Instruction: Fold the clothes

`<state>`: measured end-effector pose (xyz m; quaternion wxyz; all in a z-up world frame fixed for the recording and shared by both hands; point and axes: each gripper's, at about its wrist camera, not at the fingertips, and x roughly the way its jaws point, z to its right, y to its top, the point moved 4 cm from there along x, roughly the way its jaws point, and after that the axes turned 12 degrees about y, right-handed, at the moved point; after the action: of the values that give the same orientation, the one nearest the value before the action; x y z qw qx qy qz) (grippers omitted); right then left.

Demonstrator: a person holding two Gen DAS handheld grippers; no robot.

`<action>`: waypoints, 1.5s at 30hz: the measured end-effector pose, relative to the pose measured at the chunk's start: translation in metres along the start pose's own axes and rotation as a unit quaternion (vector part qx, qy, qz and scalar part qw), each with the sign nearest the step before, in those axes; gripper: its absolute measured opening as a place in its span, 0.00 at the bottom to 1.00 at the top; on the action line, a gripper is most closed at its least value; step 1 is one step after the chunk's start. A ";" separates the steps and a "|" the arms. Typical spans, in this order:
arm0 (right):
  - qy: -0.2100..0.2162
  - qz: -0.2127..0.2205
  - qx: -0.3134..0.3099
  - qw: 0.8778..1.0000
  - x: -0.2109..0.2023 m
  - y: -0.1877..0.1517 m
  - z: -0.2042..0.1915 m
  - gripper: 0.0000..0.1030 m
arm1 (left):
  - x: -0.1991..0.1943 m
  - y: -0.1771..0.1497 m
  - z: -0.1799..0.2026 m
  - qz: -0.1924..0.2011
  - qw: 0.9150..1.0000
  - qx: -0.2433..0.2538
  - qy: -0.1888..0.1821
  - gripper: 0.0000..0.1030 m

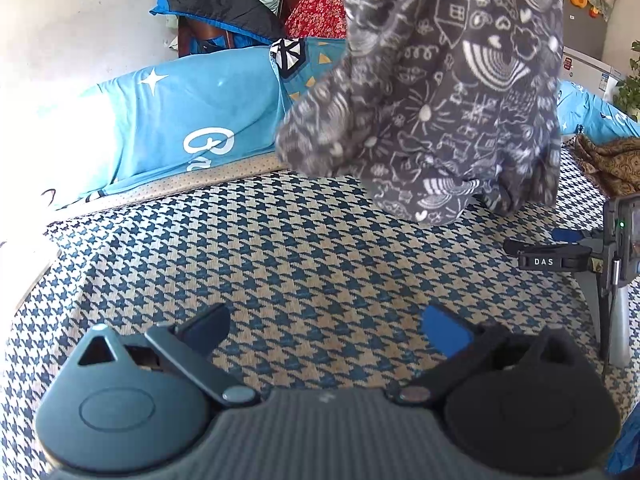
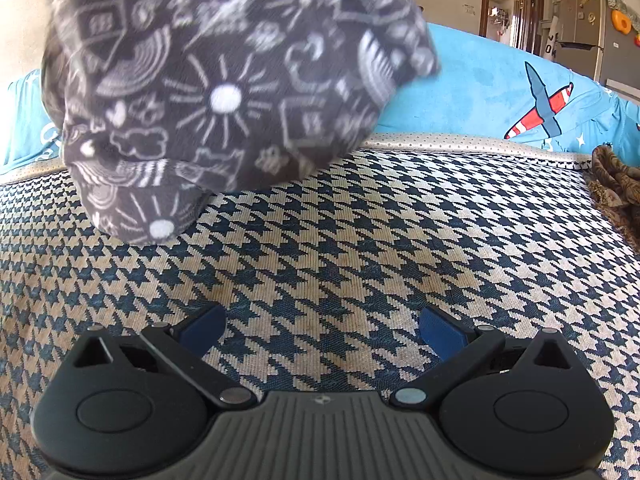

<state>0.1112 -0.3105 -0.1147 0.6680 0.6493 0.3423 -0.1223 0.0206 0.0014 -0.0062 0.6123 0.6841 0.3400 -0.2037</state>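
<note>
**A:** What does your left wrist camera show?

**B:** My left gripper (image 1: 326, 334) is spread wide, its 2 fingers pinching nothing, angled down over the houndstooth bed cover (image 1: 280, 248). The task's thing, a grey garment (image 1: 452, 92) printed with white doodles, hangs from the top of the view, right of centre, and its bottom hem bunches on the cover well beyond my fingers. I cannot tell what holds it up. Behind it a blue quilt (image 1: 192, 120) with white stars and lettering lies along the wall. At the right edge I see my right gripper (image 1: 568, 258) from the side, beside the garment's lower edge, and a crumpled brown patterned cloth (image 1: 612, 160) further back.

**A:** And the right wrist camera?

**B:** My right gripper (image 2: 322, 332) is likewise spread, empty, above the same cover (image 2: 360, 248). The grey garment (image 2: 224, 92) fills the upper left, blurred, its lowest fold meeting the cover. The blue quilt (image 2: 480, 96) runs behind, with a red and white aeroplane (image 2: 540, 104) on it. The brown cloth (image 2: 616, 184) sits at the right edge, and a doorway (image 2: 512, 8) shows beyond.
</note>
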 end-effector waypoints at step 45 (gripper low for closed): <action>-0.001 0.000 -0.001 1.000 0.000 -0.001 0.000 1.00 | 0.040 -0.013 0.039 -0.036 0.997 0.067 -0.027 1.00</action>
<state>0.1104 -0.3105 -0.1159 0.6689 0.6486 0.3418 -0.1226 0.0444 -0.0280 -0.0495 0.5665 0.7049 0.3336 -0.2664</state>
